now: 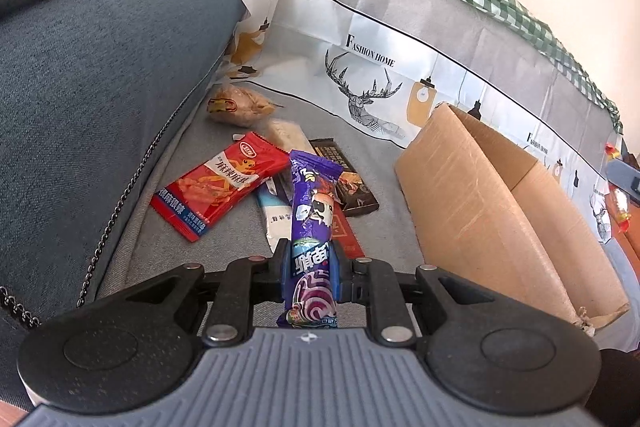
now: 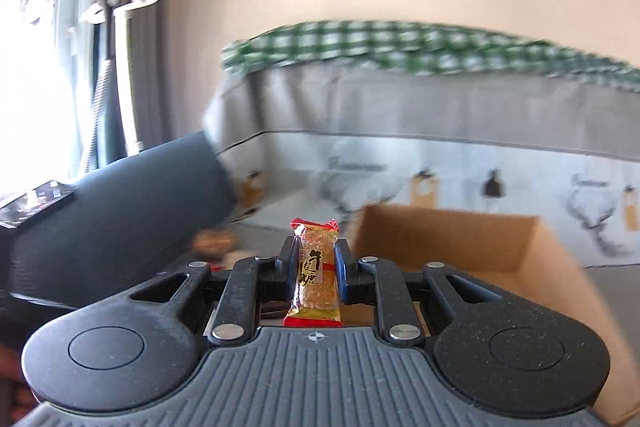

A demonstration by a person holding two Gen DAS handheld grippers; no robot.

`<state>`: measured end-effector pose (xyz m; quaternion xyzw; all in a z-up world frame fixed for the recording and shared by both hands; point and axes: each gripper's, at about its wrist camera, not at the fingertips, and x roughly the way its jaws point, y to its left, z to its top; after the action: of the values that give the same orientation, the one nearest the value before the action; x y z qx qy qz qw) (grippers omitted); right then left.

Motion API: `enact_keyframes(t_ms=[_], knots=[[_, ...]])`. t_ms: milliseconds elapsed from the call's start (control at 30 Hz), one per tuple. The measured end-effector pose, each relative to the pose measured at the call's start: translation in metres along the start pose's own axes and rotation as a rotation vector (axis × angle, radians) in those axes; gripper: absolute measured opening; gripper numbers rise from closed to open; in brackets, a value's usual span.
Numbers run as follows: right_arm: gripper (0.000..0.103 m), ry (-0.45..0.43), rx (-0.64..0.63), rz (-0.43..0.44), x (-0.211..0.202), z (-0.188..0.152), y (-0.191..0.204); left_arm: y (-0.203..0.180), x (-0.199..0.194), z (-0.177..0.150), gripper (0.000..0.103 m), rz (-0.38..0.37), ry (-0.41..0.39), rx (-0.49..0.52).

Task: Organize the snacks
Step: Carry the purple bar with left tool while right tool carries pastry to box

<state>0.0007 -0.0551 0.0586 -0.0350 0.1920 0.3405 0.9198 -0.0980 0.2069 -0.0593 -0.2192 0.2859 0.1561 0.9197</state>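
From the left wrist, the left gripper (image 1: 310, 263) pinches a purple snack packet (image 1: 314, 211) above the scattered pile, with the cardboard box (image 1: 500, 211) to its right; better to carry it over the rim before letting go.

From the right wrist, the right gripper (image 2: 317, 261) clamps a golden candy bar (image 2: 317, 267) beside the box's open mouth (image 2: 460, 243); drop it well inside.

Left gripper (image 1: 310, 251): angled downward, jaws clamped on purple snack packet (image 1: 314, 203). Right gripper (image 2: 318, 259): jaws clamped on golden candy packet (image 2: 318, 267).
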Motion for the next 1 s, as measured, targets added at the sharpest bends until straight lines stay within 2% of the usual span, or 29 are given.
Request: enact_keyframes(t_ms=[133,233,333,567,733,1000], knots=[[0.02,0.0,0.069,-0.08,0.001,-0.008,-0.036,-0.001,0.0,-0.001,0.021,0.001,-0.001,0.015],[0.02,0.024,0.178,-0.109,0.007,-0.019,-0.06,-0.005,-0.001,-0.001,0.021,0.007,-0.006,0.036],[0.02,0.007,0.203,-0.107,0.007,-0.023,-0.064,-0.01,-0.001,-0.002,0.021,0.013,-0.008,0.058],[0.02,0.018,0.154,-0.076,0.012,-0.028,-0.053,-0.024,-0.001,-0.004,0.021,0.038,-0.01,0.125],[0.02,0.014,0.17,-0.058,0.014,-0.028,-0.056,-0.037,-0.004,-0.008,0.021,0.045,-0.002,0.17],[0.02,-0.001,0.233,-0.026,0.014,-0.03,-0.07,-0.05,-0.009,-0.009,0.021,0.051,0.037,0.095]])
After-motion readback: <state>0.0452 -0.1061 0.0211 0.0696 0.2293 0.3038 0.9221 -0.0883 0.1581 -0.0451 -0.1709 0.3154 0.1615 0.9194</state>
